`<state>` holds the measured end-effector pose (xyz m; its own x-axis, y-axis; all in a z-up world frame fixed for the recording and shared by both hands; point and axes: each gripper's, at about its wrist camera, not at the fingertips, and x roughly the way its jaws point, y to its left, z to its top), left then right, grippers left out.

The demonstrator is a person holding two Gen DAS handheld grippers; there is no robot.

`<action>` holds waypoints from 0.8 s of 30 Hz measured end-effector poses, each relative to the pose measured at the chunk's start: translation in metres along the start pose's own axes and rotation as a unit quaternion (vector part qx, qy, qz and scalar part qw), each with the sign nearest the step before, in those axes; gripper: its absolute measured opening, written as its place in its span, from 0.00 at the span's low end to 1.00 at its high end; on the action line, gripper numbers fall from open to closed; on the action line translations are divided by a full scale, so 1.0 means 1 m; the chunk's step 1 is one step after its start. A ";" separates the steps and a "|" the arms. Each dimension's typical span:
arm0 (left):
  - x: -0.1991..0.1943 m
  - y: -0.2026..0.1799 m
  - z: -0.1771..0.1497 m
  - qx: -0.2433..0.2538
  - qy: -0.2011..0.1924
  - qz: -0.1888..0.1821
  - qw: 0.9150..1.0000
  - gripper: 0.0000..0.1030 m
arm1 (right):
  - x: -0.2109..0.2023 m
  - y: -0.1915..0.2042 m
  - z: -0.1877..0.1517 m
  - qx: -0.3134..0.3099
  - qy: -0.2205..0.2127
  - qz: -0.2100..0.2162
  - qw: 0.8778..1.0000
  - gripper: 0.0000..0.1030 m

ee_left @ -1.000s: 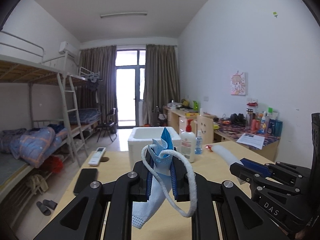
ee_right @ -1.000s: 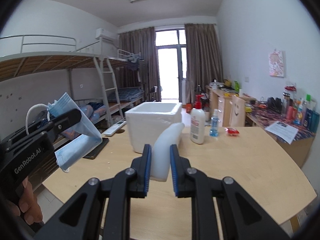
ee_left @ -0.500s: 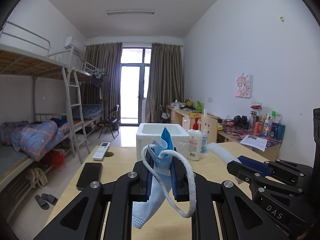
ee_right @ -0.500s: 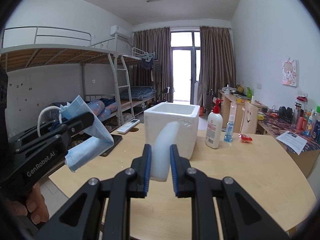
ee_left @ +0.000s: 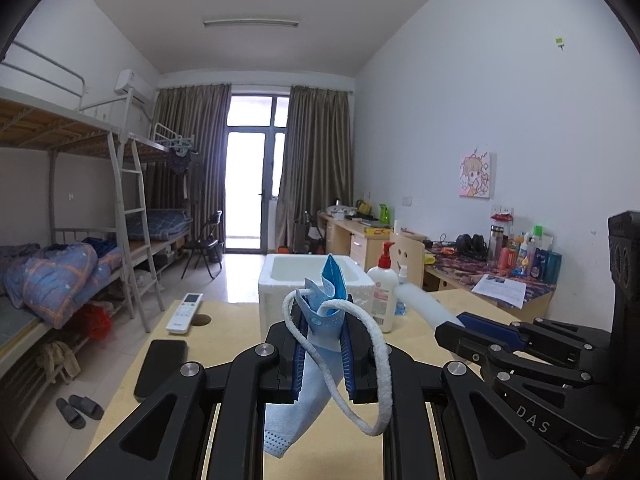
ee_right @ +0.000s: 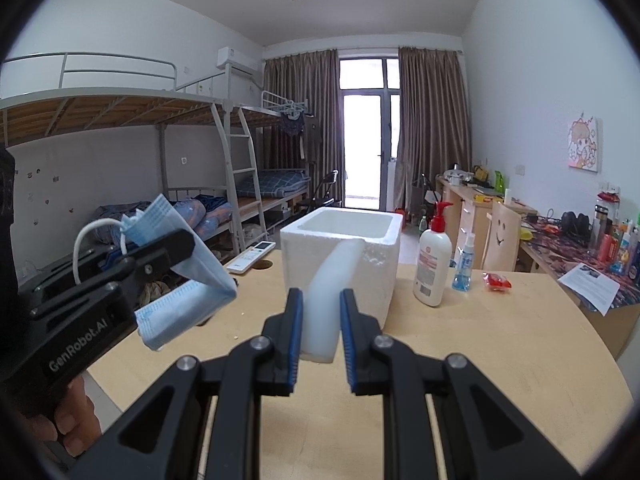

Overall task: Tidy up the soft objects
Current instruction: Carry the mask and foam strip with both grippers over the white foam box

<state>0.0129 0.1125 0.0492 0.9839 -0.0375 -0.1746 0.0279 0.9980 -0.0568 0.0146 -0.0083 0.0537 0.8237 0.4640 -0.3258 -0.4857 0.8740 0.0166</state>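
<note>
Two grippers in my feeds, both loaded. Right wrist view, left to right: left gripper (ee_right: pixel 180 246) comes in from the left edge, fingers clenched on a blue face mask (ee_right: pixel 188 296); mask crumpled above the fingers, the rest hanging below, white ear loop (ee_right: pixel 86 240) arching back over the body. A hand (ee_right: pixel 68 424) grips its handle at lower left. Centre frame: right gripper (ee_right: pixel 320 316) has its blue-padded fingers (ee_right: pixel 294 332) clamped on a white foam tube (ee_right: pixel 330 292); the tube runs up and forward, its far end overlapping the front wall of the white foam box (ee_right: pixel 376 264), contact not resolvable. Box stands upright, open top, on the wooden desk (ee_right: pixel 500 340). Right of the box: pump lotion bottle (ee_right: pixel 432 260), small spray bottle (ee_right: pixel 464 266), red wrapper (ee_right: pixel 496 280), all apart from each other.

Left wrist view: phone (ee_left: pixel 160 368) and remote control (ee_left: pixel 184 312) lie on the desk at left. Centre: mask pinched between the left fingers (ee_left: pixel 298 354), loop drooping across the right finger. Box sits directly behind it. Right gripper enters from the right edge with the tube angled toward the lotion bottle.
</note>
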 end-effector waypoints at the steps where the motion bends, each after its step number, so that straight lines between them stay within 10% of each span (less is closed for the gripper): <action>1: 0.002 0.001 0.002 0.001 0.001 0.000 1.000 0.16 | 0.002 -0.001 0.001 0.000 0.001 -0.002 1.000 0.21; 24: 0.046 0.017 0.033 -0.005 0.002 -0.006 1.000 0.16 | 0.038 -0.019 0.038 -0.002 0.008 -0.022 1.000 0.21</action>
<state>0.0643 0.1295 0.0726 0.9829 -0.0506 -0.1772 0.0389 0.9969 -0.0688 0.0663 -0.0013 0.0766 0.8392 0.4228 -0.3421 -0.4504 0.8928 -0.0013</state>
